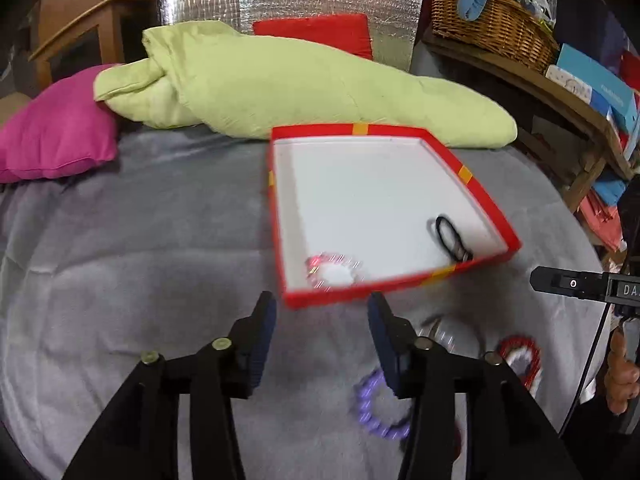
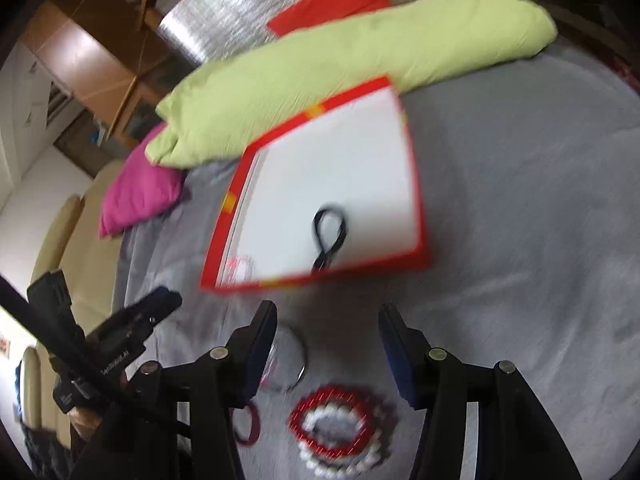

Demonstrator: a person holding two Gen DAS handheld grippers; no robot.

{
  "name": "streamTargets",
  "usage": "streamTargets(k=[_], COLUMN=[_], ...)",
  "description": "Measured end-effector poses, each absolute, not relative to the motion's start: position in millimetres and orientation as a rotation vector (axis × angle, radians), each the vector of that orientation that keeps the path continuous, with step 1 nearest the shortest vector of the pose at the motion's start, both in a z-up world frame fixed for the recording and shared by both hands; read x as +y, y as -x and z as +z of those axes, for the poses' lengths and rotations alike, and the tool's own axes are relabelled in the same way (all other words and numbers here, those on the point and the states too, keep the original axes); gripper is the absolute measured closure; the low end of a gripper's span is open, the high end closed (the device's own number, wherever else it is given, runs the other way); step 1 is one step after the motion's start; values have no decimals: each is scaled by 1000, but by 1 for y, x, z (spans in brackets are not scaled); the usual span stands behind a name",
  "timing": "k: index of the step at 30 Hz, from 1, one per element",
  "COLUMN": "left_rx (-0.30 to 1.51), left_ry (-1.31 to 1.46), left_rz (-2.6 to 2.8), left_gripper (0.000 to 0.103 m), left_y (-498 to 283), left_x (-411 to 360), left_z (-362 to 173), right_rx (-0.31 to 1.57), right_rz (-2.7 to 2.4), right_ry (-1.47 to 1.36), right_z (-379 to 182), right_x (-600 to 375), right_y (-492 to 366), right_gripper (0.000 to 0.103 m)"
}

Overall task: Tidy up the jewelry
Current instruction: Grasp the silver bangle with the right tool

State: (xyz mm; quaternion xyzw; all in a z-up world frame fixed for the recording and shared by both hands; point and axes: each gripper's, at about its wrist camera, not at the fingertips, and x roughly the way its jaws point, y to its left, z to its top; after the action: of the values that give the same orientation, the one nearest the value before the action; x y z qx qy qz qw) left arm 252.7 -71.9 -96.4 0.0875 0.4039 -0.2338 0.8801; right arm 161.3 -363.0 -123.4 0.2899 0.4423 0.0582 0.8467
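Observation:
A shallow red box (image 1: 404, 286) with a white inside lies on the grey blanket; it also shows in the right wrist view (image 2: 416, 184). Inside it lie a black cord loop (image 1: 450, 237) (image 2: 329, 236) and a red-and-clear bead bracelet (image 1: 334, 271) (image 2: 237, 268). My left gripper (image 1: 322, 326) is open and empty just in front of the box. A purple bead bracelet (image 1: 370, 410) lies under its right finger. My right gripper (image 2: 328, 332) is open and empty above a red bead bracelet (image 2: 334, 420) nested with a white pearl one (image 2: 348, 458). A thin silver bangle (image 2: 298, 360) lies beside them.
A pale green rolled duvet (image 1: 304, 80) and a pink pillow (image 1: 56, 128) lie behind the box. A wooden shelf with a wicker basket (image 1: 492, 20) stands at the right. A dark red ring (image 2: 248, 424) lies by the right gripper's left finger.

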Motion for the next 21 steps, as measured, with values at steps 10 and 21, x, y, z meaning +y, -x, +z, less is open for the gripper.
streamTargets(k=[10, 21], left_rx=[891, 907], left_ry=[-337, -284], left_rz=[-426, -441], left_gripper=[42, 42], left_y=[-242, -249], left_x=[-46, -36], left_z=[-126, -124], right_rx=[1011, 1007], right_rz=[189, 137], right_ry=[-427, -237], right_z=[-141, -153], right_x=[-303, -265], right_y=[-168, -183], right_gripper=[32, 21])
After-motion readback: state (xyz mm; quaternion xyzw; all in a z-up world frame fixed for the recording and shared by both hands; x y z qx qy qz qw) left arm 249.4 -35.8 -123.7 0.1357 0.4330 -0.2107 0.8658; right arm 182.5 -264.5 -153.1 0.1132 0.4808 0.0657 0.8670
